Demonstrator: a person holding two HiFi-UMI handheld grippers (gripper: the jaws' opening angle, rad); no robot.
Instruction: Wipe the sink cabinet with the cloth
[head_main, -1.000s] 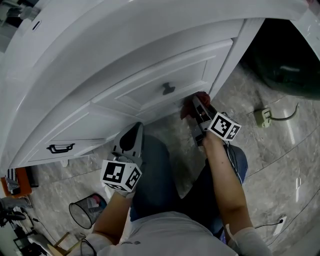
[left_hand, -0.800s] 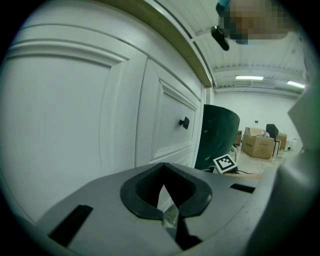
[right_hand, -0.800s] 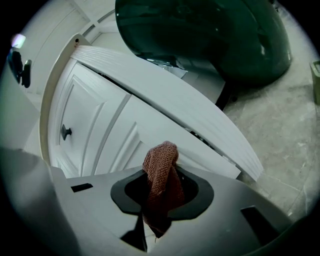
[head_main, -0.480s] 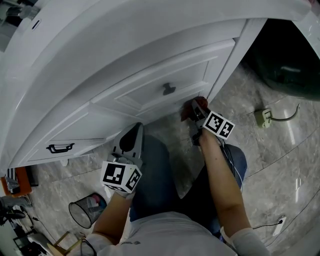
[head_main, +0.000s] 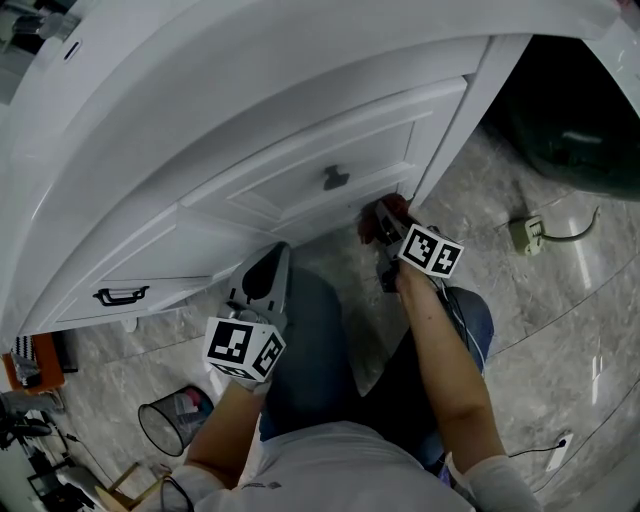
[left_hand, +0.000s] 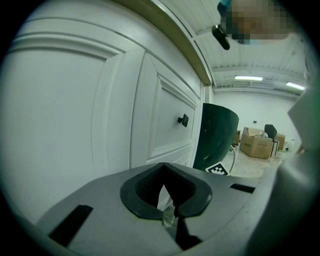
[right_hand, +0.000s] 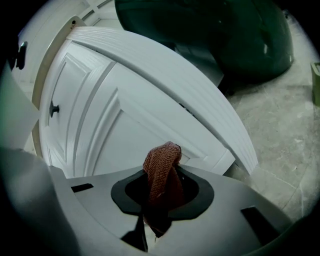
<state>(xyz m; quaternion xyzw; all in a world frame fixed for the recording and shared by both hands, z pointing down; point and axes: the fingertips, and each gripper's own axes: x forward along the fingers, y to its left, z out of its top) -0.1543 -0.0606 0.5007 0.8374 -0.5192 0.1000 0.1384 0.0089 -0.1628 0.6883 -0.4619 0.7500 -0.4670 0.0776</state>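
Observation:
The white sink cabinet (head_main: 250, 130) fills the upper head view, its door carrying a dark knob (head_main: 337, 178). My right gripper (head_main: 386, 222) is shut on a red-brown cloth (head_main: 391, 206), which touches the door's lower right corner near the floor. In the right gripper view the bunched cloth (right_hand: 161, 170) sticks up between the jaws, in front of the cabinet door panel (right_hand: 110, 120). My left gripper (head_main: 264, 274) hovers over the person's knee, short of the cabinet front. Its jaws are shut with nothing between them (left_hand: 169, 214).
A dark green bin (head_main: 570, 110) stands right of the cabinet. A drawer handle (head_main: 120, 296) is at the lower left. On the marble floor lie a wire waste basket (head_main: 168, 420) and a socket block with cable (head_main: 525, 234). Cardboard boxes (left_hand: 257, 145) sit far off.
My right gripper has slid a little to the left with the cloth along the bottom of the cabinet door. The left gripper has stayed in place.

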